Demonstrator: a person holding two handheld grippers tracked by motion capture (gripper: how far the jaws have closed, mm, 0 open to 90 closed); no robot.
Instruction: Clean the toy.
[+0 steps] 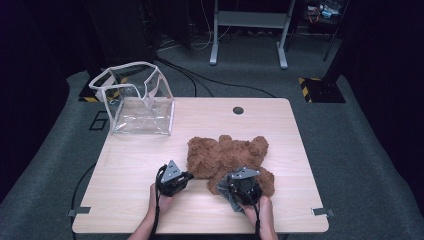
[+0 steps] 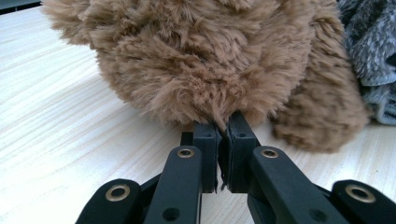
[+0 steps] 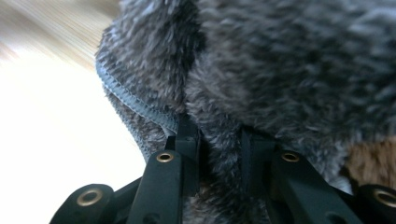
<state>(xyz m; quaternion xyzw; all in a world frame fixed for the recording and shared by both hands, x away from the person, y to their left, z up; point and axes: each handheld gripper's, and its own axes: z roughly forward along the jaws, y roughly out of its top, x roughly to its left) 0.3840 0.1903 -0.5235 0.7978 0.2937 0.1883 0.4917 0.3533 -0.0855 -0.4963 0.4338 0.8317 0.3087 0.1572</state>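
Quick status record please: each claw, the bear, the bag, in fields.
left claw: shut on brown fur at the edge of the bear
right claw: shut on the bear's grey cloth, jaws apart with the cloth between them
bear: lying on the table, near the front, right of middle
bag: clear, open at the top, standing at the table's far left corner, apart from the bear
hands: left hand and right hand each hold a claw

A pale wooden table [image 1: 300, 150] stands on grey carpet [image 1: 360, 150]; behind it, a grey metal frame [image 1: 250, 22] and black cables [image 1: 200, 77] sit in a dark room.
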